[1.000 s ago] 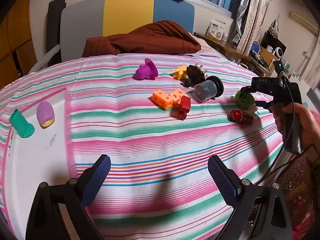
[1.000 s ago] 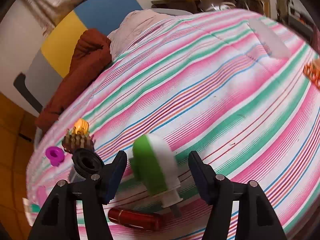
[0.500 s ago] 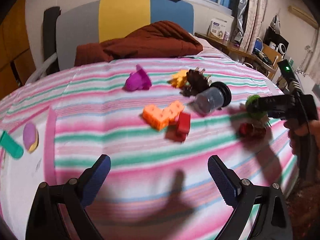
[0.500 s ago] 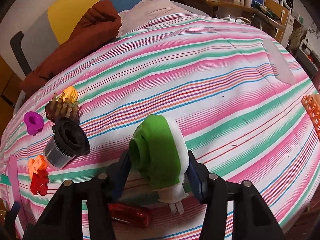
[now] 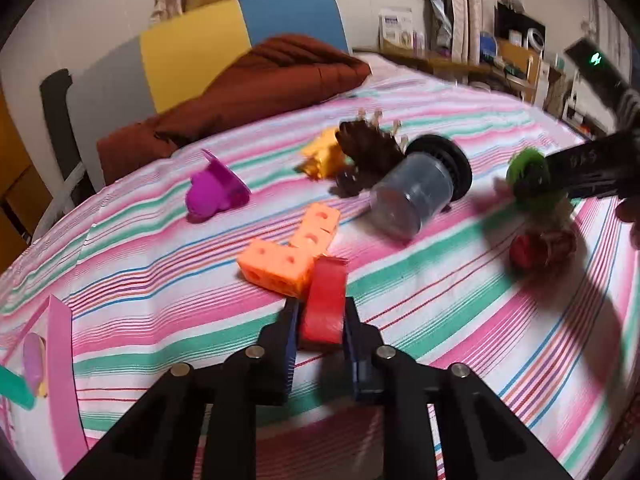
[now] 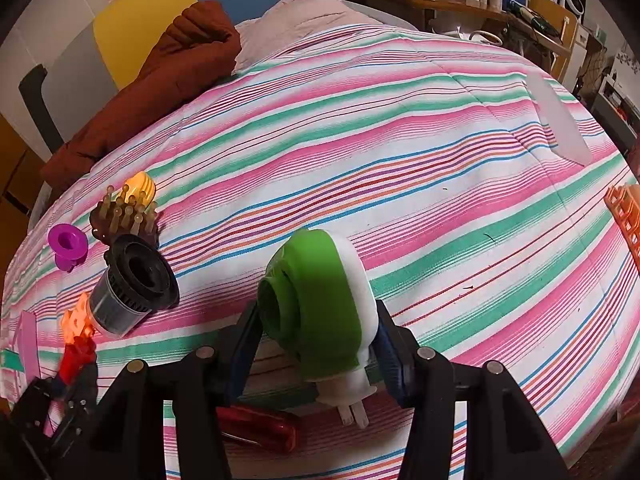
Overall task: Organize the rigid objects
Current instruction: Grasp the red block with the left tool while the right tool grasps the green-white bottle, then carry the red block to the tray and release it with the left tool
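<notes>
- Both grippers have closed since a second ago: the left gripper [image 5: 320,320], then wide open and short of the toys, now pinches the red block [image 5: 324,304]; the right gripper [image 6: 316,336], then open around the green-and-white plug-in device [image 6: 316,304], now squeezes it.
- Landmark: the grey cup with a black rim [image 5: 420,192], lying on its side on the striped bedspread [image 5: 160,288].
- Red block: on the near side of the cup, touching the orange holed L-block [image 5: 292,256], with a blue pad on each flank.
- Lifting well, I judge, means raising the red block straight up, so the orange piece is not dragged along.
- Plug-in device: just right of the cup in the right wrist view, prongs pointing down toward the red screwdriver handle [image 6: 260,428].
- Its rounded shell may slip; a firm, steady squeeze seems wise.
- Beyond the cup sit the brown spiky toy [image 5: 368,152] and yellow toy [image 5: 324,156]; the purple piece [image 5: 212,192] lies left of it.
</notes>
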`<state>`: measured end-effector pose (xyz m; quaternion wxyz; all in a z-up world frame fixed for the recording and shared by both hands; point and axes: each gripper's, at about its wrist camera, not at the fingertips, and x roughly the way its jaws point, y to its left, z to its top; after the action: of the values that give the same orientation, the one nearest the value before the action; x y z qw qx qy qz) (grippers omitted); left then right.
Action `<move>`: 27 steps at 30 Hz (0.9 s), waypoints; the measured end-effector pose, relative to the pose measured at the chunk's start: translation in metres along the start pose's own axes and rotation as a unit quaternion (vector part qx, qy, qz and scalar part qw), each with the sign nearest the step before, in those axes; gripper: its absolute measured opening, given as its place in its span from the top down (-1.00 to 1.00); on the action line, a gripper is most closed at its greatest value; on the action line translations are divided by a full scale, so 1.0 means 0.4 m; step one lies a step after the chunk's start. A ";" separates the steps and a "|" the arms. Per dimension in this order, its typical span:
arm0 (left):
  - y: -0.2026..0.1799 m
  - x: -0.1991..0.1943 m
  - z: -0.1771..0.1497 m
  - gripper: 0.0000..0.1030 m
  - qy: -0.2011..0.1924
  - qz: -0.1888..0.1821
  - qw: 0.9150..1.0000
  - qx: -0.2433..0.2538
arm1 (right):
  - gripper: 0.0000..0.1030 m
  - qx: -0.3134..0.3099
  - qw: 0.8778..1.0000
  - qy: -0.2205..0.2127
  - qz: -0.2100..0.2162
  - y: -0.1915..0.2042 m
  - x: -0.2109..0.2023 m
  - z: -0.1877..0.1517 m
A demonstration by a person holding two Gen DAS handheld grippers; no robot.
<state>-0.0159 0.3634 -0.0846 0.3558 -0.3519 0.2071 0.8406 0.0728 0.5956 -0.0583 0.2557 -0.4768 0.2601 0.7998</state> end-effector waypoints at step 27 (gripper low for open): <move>0.083 -0.111 -0.161 0.70 -0.055 -0.052 0.996 -0.052 | -0.04 -0.088 0.984 -0.108 0.110 0.145 -0.102 -0.019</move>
<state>0.0101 0.2828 -0.0913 0.3909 -0.3332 0.1249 0.8489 0.0565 0.5414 -0.0150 0.1500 -0.3771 0.2103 0.8894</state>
